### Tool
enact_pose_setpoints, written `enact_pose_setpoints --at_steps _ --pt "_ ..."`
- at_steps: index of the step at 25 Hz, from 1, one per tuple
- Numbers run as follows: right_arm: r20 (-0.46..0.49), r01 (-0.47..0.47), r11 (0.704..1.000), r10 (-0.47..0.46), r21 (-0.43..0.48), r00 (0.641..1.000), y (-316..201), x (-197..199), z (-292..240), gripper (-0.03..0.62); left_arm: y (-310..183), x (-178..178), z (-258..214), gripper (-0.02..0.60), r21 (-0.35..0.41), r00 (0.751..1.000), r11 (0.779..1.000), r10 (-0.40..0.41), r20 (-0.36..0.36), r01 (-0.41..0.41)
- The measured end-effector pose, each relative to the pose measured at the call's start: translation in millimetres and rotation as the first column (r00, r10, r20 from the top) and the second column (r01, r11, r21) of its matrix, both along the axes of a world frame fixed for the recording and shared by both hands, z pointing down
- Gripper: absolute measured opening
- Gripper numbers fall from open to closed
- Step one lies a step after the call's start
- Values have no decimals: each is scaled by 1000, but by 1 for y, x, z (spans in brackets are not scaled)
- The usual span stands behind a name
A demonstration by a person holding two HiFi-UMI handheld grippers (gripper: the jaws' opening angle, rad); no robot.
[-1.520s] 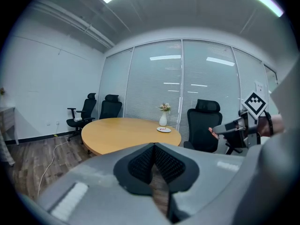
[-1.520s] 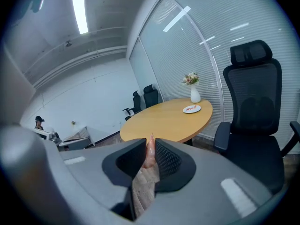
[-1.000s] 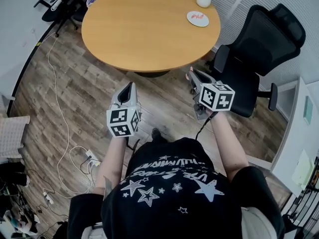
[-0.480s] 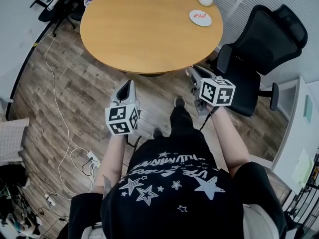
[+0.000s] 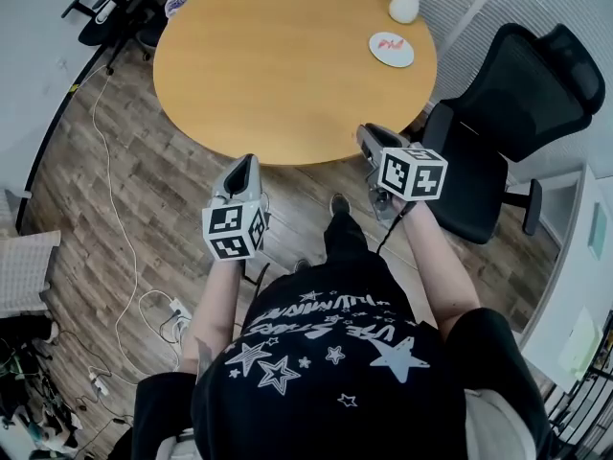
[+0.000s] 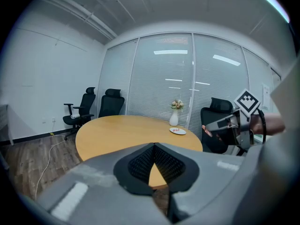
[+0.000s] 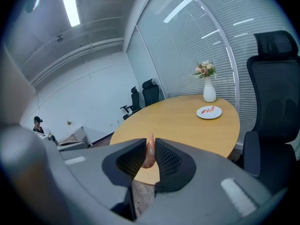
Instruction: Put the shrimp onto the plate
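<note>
The shrimp [image 7: 149, 153] is pinched between the right gripper's [image 7: 150, 143] jaws, well apart from the plate [image 7: 202, 112] across the worktop [image 7: 178, 123], so carry it over with an even squeeze, while the left gripper's [image 6: 153, 146] jaws sit together, empty.

Round table [image 5: 278, 60] w/ plate [image 5: 392, 50], vase [image 5: 404, 6]

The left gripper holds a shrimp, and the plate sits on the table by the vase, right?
No. The right gripper holds the shrimp, as the right gripper view shows; the left gripper is empty. The plate does sit on the table by the vase.
</note>
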State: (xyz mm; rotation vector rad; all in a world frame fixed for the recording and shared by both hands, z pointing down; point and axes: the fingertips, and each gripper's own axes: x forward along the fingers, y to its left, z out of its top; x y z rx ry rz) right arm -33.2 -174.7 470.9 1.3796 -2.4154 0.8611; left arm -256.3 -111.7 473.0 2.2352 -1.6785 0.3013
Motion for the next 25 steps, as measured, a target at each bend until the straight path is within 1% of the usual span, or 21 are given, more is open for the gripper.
enact_pose_setpoints --at_steps 8,14,25 --pt "13 -24 999 25 -25 1000 -61 29 8 58 -58 25 3 2 -21 1000 1000 12 6 -12" --pt "13 -26 999 26 -30 1000 -103 50 9 58 -99 47 7 2 -39 1000 999 14 2 -14" --pt "9 -31 998 32 -47 999 -175 90 13 58 -169 87 6 2 -45 1000 999 18 4 -18"
